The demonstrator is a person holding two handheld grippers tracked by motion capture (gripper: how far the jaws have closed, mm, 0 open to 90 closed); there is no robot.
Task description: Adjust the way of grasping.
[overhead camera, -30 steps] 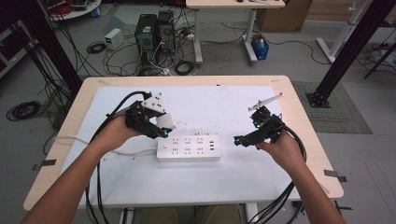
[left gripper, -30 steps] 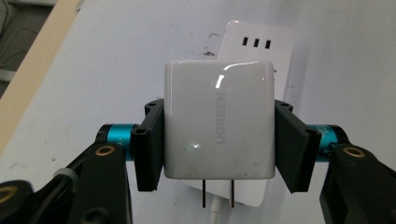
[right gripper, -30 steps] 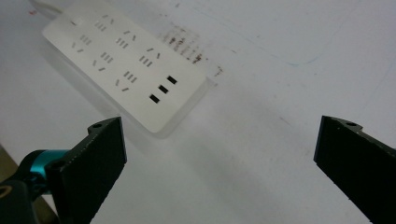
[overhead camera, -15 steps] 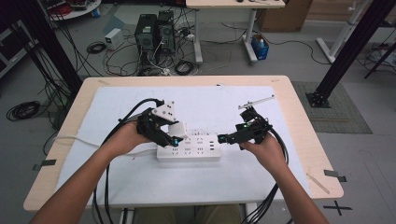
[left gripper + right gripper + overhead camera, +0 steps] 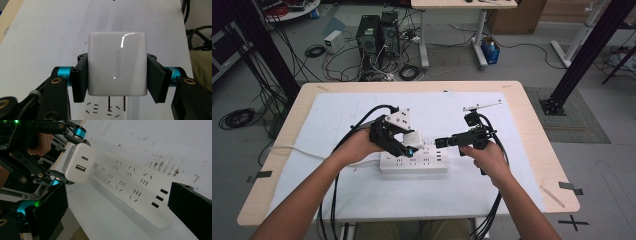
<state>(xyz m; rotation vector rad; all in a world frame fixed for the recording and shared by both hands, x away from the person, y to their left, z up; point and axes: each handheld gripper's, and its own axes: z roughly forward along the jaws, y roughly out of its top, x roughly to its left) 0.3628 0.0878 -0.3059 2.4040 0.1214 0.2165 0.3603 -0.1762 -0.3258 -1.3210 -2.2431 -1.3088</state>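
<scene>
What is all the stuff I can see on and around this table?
white square wall charger: one, white, clamped in the left gripper just above the strip, prongs down
white plastic power strip: one, white, flat at the table's middle
white sheet: one, white, spread over the tabletop
light wooden table: one, pale wood, centre of the room
black computer towers: two, black, on the floor beyond the table
blue box: one, blue, on the floor by a desk leg
left gripper: one, black with blue rings, shut on the charger
right gripper: one, black, open beside the strip's end
</scene>
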